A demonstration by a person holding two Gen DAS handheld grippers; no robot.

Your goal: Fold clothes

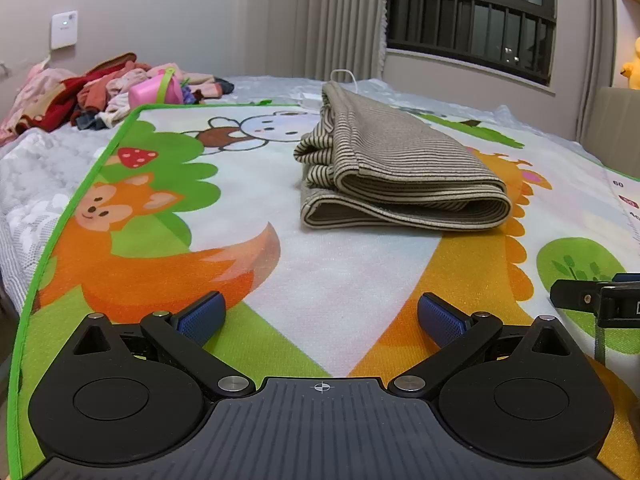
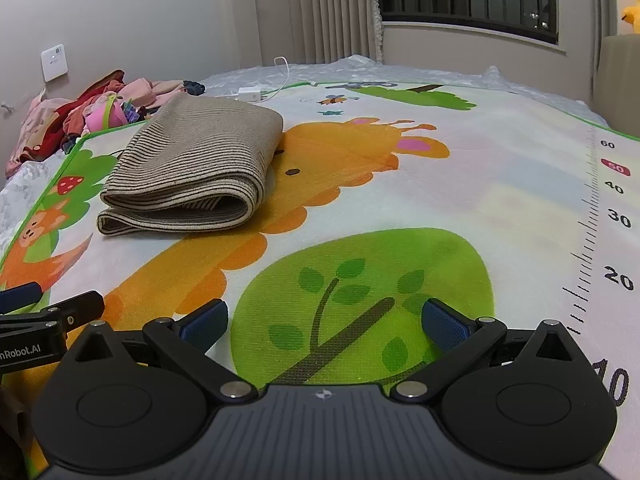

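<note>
A beige garment with thin dark stripes (image 1: pixel 396 168) lies folded into a thick bundle on the cartoon play mat (image 1: pixel 340 280). It also shows in the right wrist view (image 2: pixel 196 168), ahead and to the left. My left gripper (image 1: pixel 320 318) is open and empty, low over the mat, a short way in front of the bundle. My right gripper (image 2: pixel 324 322) is open and empty over a green tree print, to the right of the bundle. The right gripper's fingers show at the left view's right edge (image 1: pixel 600 300). The left gripper shows at the right view's left edge (image 2: pixel 44 312).
A heap of red and pink clothes (image 1: pixel 80 96) with a pink toy bucket (image 1: pixel 156 90) lies at the bed's far left by the wall. A white charger and cable (image 2: pixel 256 90) lie beyond the mat. Curtains and a barred window (image 1: pixel 472 20) are behind. A beige headboard (image 1: pixel 616 128) stands at right.
</note>
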